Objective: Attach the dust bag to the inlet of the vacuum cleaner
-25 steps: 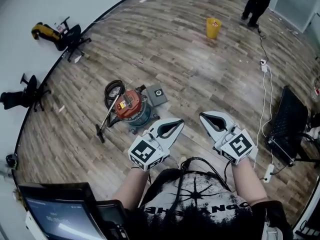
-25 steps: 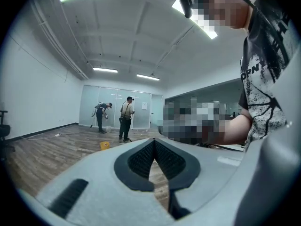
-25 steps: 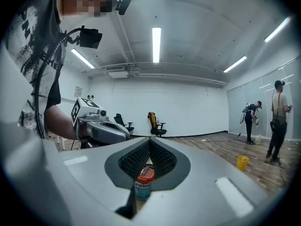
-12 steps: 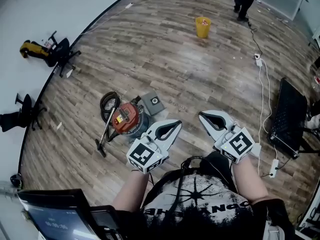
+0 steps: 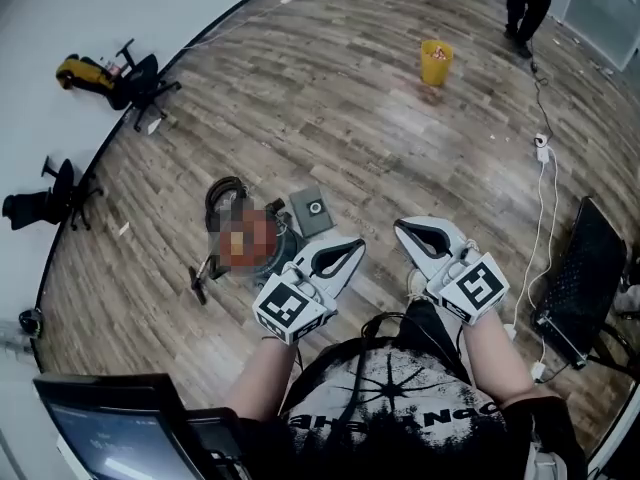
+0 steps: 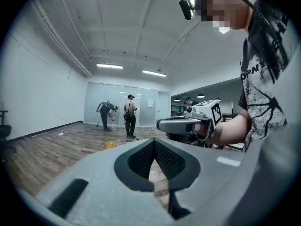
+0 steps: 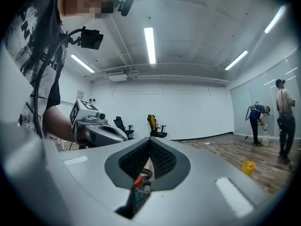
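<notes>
The vacuum cleaner, a red and grey canister with a hose coil and a wand, lies on the wood floor; a mosaic patch covers part of it. A flat grey dust bag with a round hole lies on the floor against its far right side. My left gripper is shut and empty, held in the air just right of the vacuum. My right gripper is also shut and empty, beside the left one. In the right gripper view the vacuum shows through the gap below the shut jaws.
A yellow bucket stands far ahead, with people beyond it. Office chairs lie toppled by the left wall. White cables and a power strip run along the right beside a black stand. A monitor sits at the bottom left.
The whole floor has shifted in the head view as the person moves. The vacuum now lies lower and closer to the left gripper. Both grippers stay shut, side by side.
</notes>
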